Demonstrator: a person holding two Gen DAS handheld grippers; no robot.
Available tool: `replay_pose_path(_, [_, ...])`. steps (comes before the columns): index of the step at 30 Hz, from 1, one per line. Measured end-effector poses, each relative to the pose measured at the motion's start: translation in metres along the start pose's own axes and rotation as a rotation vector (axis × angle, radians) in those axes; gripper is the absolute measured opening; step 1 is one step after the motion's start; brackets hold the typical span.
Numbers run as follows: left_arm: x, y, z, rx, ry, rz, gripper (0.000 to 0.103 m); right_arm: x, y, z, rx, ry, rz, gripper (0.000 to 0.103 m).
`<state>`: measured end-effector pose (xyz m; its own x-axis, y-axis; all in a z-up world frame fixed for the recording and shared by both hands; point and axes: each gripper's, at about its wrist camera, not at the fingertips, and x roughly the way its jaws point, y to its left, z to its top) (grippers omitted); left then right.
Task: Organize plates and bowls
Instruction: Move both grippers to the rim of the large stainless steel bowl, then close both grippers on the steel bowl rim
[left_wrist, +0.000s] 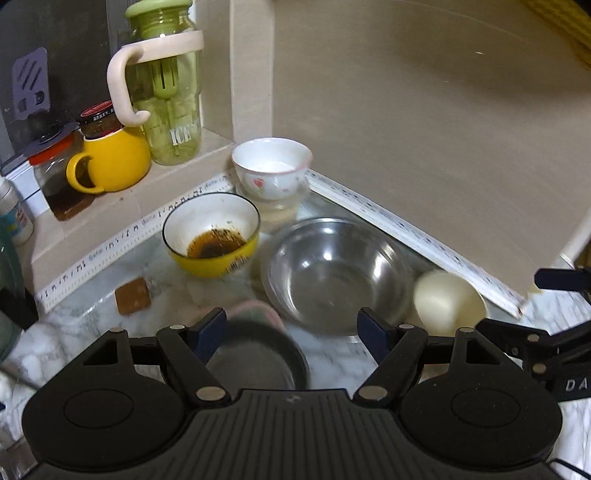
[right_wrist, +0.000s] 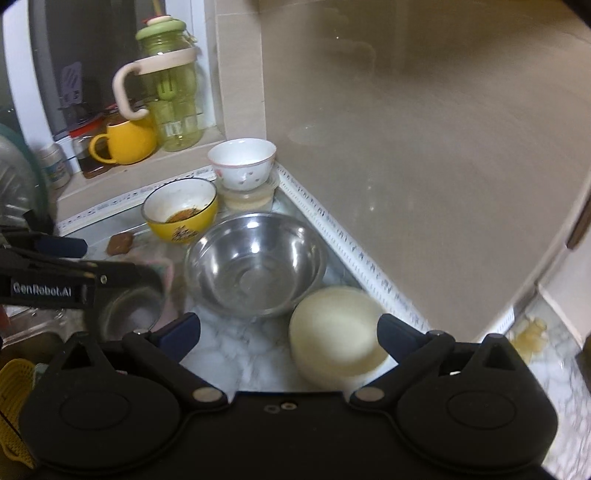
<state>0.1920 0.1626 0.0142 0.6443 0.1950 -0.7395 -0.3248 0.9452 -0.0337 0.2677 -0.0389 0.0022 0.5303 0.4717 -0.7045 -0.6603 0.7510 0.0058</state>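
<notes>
A steel bowl (left_wrist: 334, 273) (right_wrist: 255, 260) stands on the marble counter in the corner. A yellow bowl (left_wrist: 210, 234) (right_wrist: 180, 210) with dark residue sits to its left. A white flowered bowl (left_wrist: 271, 168) (right_wrist: 242, 162) rests on a lidded container behind. A cream bowl (left_wrist: 448, 302) (right_wrist: 338, 332) lies tipped on its side at the right. A small dark dish (left_wrist: 258, 360) (right_wrist: 129, 308) lies under my left gripper. My left gripper (left_wrist: 293, 334) is open above the dish. My right gripper (right_wrist: 288, 330) is open, its right finger beside the cream bowl.
A ledge at the back left holds a green pitcher (left_wrist: 166, 81), a yellow mug (left_wrist: 110, 160) and jars. A brown sponge (left_wrist: 132, 295) lies on the counter (left_wrist: 332, 362). Tiled walls close the corner at the right. A sink with a yellow strainer (right_wrist: 14, 406) is at the left.
</notes>
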Motion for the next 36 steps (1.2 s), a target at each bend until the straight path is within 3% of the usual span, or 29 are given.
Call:
replay_pose_path(7, [0.063,0.005,0.037,-0.036,0.098,0.032,0.077,0.050,-0.015,0.036,-0.026,0.025,-0.017,0.102])
replay_pose_path(19, [0.129,0.013,0.052,-0.134,0.201,0.019,0.077,0.129,-0.027,0.059,0.035,0.168,0.011,0.098])
replay_pose_path(24, [0.141,0.014,0.051,-0.143,0.220,0.031,0.077,0.154,-0.029,0.057,0.066,0.220,0.027,0.080])
replay_pose_path(28, [0.150,0.017,0.048,-0.143,0.232,0.043,0.076,0.163,-0.028,0.055,0.081,0.236,0.046,0.076])
replay_pose_path(31, [0.157,0.018,0.046,-0.148,0.248,0.038,0.063,0.167,-0.029,0.054,0.096,0.238,0.046,0.074])
replay_pose_path(34, [0.162,0.018,0.043,-0.150,0.252,0.038,0.057,0.170,-0.031,0.055,0.117,0.243,0.045,0.068])
replay_pose_path(36, [0.165,0.016,0.042,-0.144,0.259,0.037,0.051,0.172,-0.032,0.054,0.118,0.248,0.049,0.056])
